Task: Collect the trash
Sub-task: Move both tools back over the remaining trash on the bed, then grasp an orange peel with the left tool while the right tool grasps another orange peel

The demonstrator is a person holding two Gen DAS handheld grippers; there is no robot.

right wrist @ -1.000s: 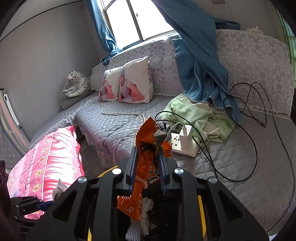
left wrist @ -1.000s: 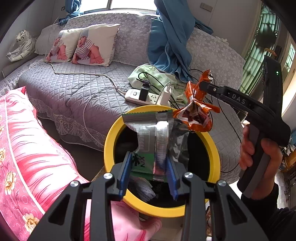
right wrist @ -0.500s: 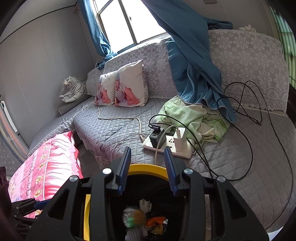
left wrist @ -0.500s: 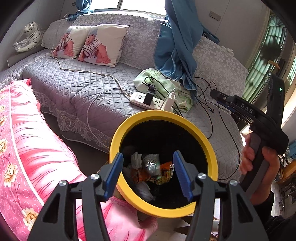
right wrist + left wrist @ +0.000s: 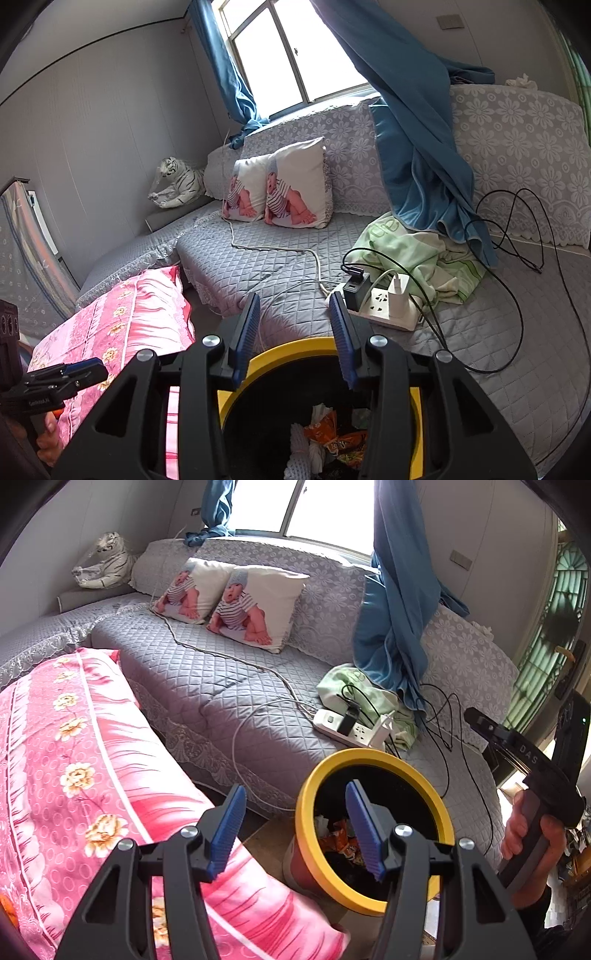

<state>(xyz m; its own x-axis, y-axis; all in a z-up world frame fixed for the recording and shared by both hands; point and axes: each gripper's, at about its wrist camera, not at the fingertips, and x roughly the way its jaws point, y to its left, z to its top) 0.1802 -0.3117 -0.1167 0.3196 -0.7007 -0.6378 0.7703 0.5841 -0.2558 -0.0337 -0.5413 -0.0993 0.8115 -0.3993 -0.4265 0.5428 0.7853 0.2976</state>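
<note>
Above the bin [image 5: 295,349], both my grippers hang with nothing in them. My left gripper [image 5: 295,827] has its jaws about half apart, empty, over the bin's near-left rim and the gap beside the pink quilt [image 5: 96,775]. My right gripper [image 5: 293,336] has just been opening, its jaws a moderate way apart with nothing between them, over the bin's near edge. The trash, an orange wrapper [image 5: 332,439] and some white crumpled bits, lies down inside the bin, so I judge this drop done.

What could go wrong, to my mind:

- Both tools sit close over the same bin. If I swing one away carelessly, a finger could catch the yellow rim and tip the bin, spilling the wrappers out beside it.
- Beyond the bin on the sofa [image 5: 258,266] lies a power strip [image 5: 384,306] with chargers and loose black cables. Reaching past the bin for more trash, I could hook a cable and drag the strip off.
- The green cloth [image 5: 417,258] behind the strip could be mistaken for rubbish.
- I can't see any trash left outside the bin, so I might hunt in the wrong spot.
</note>
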